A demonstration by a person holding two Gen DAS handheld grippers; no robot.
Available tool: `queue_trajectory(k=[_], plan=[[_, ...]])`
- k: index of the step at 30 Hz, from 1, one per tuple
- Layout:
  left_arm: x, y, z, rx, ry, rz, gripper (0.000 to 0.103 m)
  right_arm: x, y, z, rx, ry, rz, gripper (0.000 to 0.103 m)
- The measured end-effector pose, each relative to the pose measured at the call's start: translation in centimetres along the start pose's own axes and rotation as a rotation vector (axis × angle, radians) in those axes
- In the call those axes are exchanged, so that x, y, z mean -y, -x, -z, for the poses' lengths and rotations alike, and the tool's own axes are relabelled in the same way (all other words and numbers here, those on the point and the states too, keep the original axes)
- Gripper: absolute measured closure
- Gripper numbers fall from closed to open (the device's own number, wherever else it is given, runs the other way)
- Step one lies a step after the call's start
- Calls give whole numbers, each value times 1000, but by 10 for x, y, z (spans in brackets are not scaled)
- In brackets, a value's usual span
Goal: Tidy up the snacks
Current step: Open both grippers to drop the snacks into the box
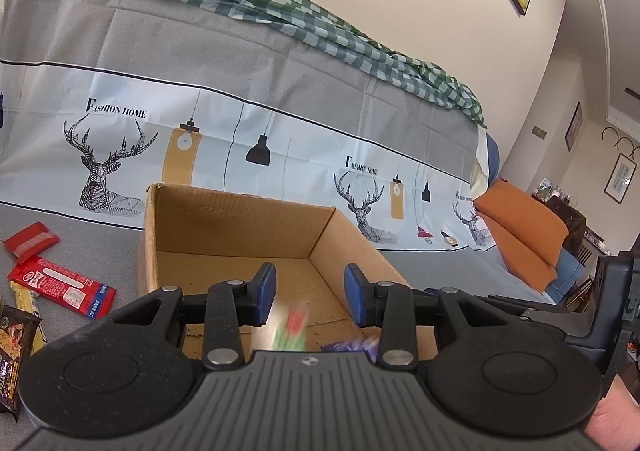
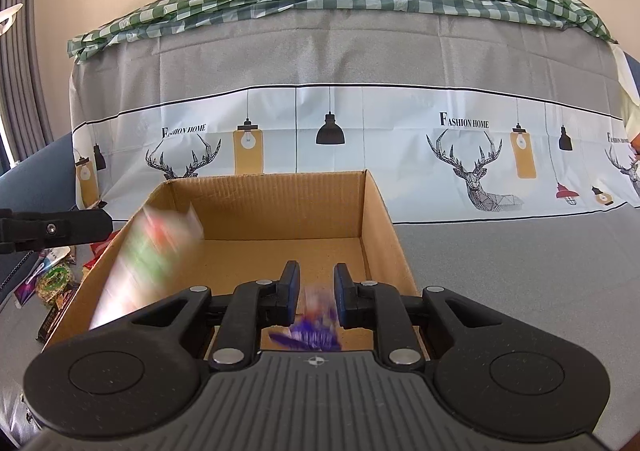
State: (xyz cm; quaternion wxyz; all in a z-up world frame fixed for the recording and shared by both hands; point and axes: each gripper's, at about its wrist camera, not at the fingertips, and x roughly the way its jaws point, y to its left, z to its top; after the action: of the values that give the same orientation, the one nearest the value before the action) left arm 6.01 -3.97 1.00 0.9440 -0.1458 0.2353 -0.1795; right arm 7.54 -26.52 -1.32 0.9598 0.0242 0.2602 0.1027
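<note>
My left claw [image 1: 307, 293] hangs spread wide over the near edge of the cardboard box [image 1: 240, 227], a blurred green-and-red snack packet [image 1: 290, 331] below its fingers, untouched. My right claw [image 2: 316, 293] is parted too, with a blurred purple packet [image 2: 314, 331] loose under its tips inside the box. More red packets [image 1: 60, 285] lie on the grey cloth [image 1: 120, 235] beside the box's left wall

My right gripper [image 2: 315, 293] hangs over the near end of the open cardboard box [image 2: 280, 207], jaws apart, a blurred purple snack packet [image 2: 314, 327] between and just below them. A blurred green-and-red packet [image 2: 150, 251] is at the box's left wall. Left of the box, more snacks [image 2: 52, 283] lie on the grey cloth [image 2: 520, 271].
</note>
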Motion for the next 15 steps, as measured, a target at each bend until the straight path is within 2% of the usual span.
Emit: queue_trajectory(k=[3, 15], plan=[[0, 0, 0, -2, -1, -1, 62, 0, -1, 0, -1, 1, 4, 72], [-7, 12, -4, 15, -28, -11, 62, -4, -3, -1, -3, -8, 16, 70]])
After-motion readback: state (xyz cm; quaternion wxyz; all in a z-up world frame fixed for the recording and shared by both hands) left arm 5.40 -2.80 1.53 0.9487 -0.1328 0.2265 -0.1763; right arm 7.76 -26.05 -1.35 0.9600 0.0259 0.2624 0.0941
